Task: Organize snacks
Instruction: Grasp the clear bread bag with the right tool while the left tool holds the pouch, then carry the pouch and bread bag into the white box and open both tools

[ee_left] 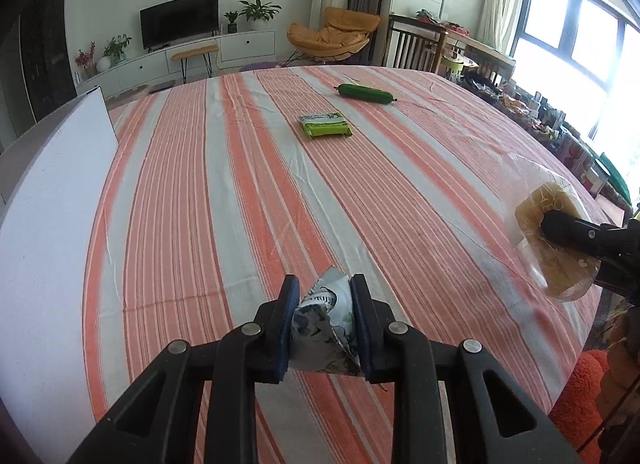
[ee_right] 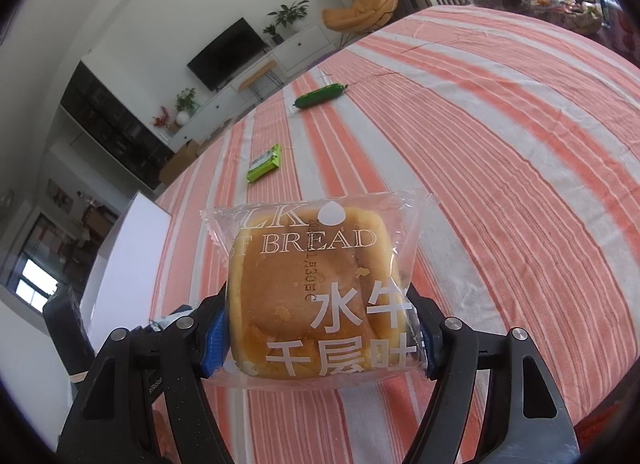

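My left gripper point(ee_left: 324, 284) is shut on a small crumpled white packet with blue-green print point(ee_left: 325, 318), held just above the striped tablecloth point(ee_left: 224, 192). My right gripper point(ee_right: 316, 304) is shut on a clear-wrapped loaf of bread point(ee_right: 308, 284), its pads pressing both sides; the bread point(ee_left: 534, 210) also shows at the right edge of the left wrist view. A flat green packet point(ee_left: 325, 126) point(ee_right: 265, 163) lies mid-table. A dark green sausage-shaped snack point(ee_left: 366, 94) point(ee_right: 320, 96) lies farther back.
A white box point(ee_left: 52, 192) point(ee_right: 124, 260) stands at the table's left edge. A cluttered side table with chairs point(ee_left: 532, 104) lines the far right under the window. An orange fuzzy seat point(ee_left: 580, 396) sits by the table's near right edge.
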The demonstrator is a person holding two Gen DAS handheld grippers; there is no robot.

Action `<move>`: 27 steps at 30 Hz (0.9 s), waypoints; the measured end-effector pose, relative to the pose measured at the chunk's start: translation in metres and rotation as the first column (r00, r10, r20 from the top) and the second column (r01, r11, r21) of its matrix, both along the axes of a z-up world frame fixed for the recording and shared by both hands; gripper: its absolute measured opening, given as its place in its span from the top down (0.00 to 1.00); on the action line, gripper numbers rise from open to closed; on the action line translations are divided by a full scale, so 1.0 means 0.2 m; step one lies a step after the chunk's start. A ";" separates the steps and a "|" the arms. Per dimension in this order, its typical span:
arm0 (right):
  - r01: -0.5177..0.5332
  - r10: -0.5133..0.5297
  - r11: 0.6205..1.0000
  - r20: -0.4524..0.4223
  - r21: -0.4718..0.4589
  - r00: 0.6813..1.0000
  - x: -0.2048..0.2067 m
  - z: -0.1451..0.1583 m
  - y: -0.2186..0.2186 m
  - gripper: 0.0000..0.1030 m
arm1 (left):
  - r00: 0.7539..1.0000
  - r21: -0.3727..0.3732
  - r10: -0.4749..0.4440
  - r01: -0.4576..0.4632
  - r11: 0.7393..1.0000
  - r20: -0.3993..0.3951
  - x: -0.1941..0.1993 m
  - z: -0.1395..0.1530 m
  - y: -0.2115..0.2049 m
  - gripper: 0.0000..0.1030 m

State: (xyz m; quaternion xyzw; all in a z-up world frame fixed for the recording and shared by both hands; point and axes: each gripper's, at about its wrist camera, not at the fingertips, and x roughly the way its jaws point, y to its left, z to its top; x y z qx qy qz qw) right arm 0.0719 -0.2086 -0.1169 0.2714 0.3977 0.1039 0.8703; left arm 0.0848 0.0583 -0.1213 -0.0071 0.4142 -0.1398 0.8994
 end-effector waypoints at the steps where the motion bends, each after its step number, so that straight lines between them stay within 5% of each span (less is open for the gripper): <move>1: 0.001 -0.001 1.000 -0.003 0.011 1.000 -0.01 0.00 -0.01 0.28 | 1.000 -0.039 0.003 -0.003 0.999 -0.006 -0.02 0.04 0.02 0.75; 7: -0.030 0.030 0.998 -0.004 0.054 1.000 -0.02 0.04 0.03 0.28 | 1.000 -0.204 0.017 -0.021 0.979 -0.025 -0.13 0.28 0.17 0.75; 22: -0.239 0.233 0.969 0.081 0.064 0.969 -0.12 0.30 0.40 0.28 | 0.996 -0.302 0.084 -0.084 0.950 -0.013 -0.40 0.57 0.50 0.75; 27: -0.305 0.297 0.949 0.097 0.076 0.950 -0.13 0.39 0.53 0.28 | 0.986 -0.369 0.165 -0.150 0.917 0.009 -0.47 0.68 0.76 0.75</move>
